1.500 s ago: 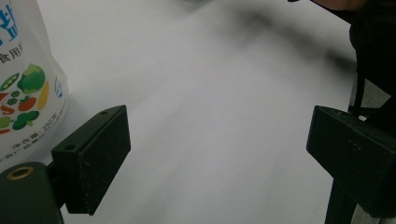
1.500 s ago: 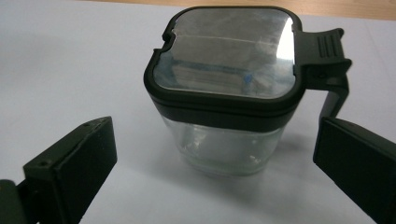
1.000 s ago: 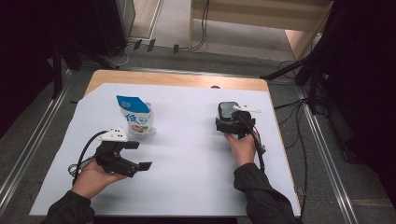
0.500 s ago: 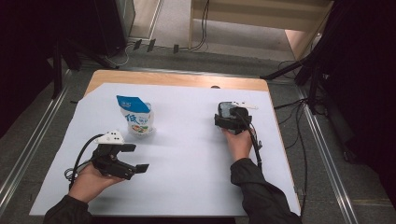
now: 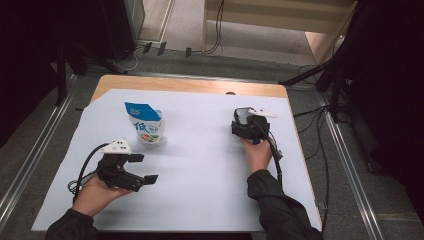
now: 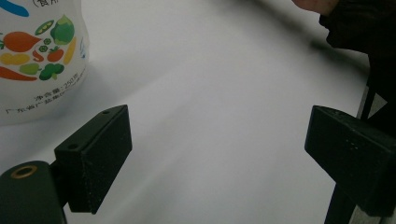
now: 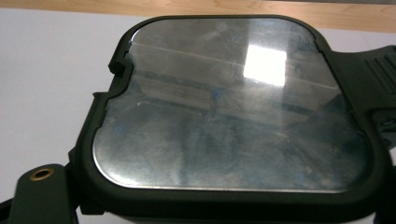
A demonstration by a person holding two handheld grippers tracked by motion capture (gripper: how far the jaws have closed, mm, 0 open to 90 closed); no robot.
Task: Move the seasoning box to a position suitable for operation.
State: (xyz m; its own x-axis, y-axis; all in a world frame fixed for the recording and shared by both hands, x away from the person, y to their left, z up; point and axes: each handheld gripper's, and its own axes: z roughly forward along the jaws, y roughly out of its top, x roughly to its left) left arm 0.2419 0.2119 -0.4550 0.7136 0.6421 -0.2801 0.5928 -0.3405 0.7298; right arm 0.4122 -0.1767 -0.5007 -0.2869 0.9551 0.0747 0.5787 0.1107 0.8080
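Observation:
A white and blue pouch (image 5: 147,127) printed with vegetables stands upright at the left of the white sheet; the left gripper view has the pouch (image 6: 37,56) at its upper left. My left gripper (image 5: 144,168) (image 6: 217,154) lies on its side just in front of the pouch, open, with nothing between its jaws. At the right rear sits a dark box (image 5: 243,115) with a shiny clear lid (image 7: 229,121). My right gripper (image 5: 246,124) straddles this box. Its jaws have just been closing with the box between them, and the left jaw lies against the box wall.
A white sheet (image 5: 200,190) covers most of the wooden table (image 5: 190,86). The right gripper's cable (image 5: 274,155) trails back along the forearm. Metal rails and floor cables run along both sides of the table. The other hand's dark sleeve (image 6: 355,23) is at the top right of the left gripper view.
The right gripper has edged forward over the dark box. The left hand and the pouch have stayed put.

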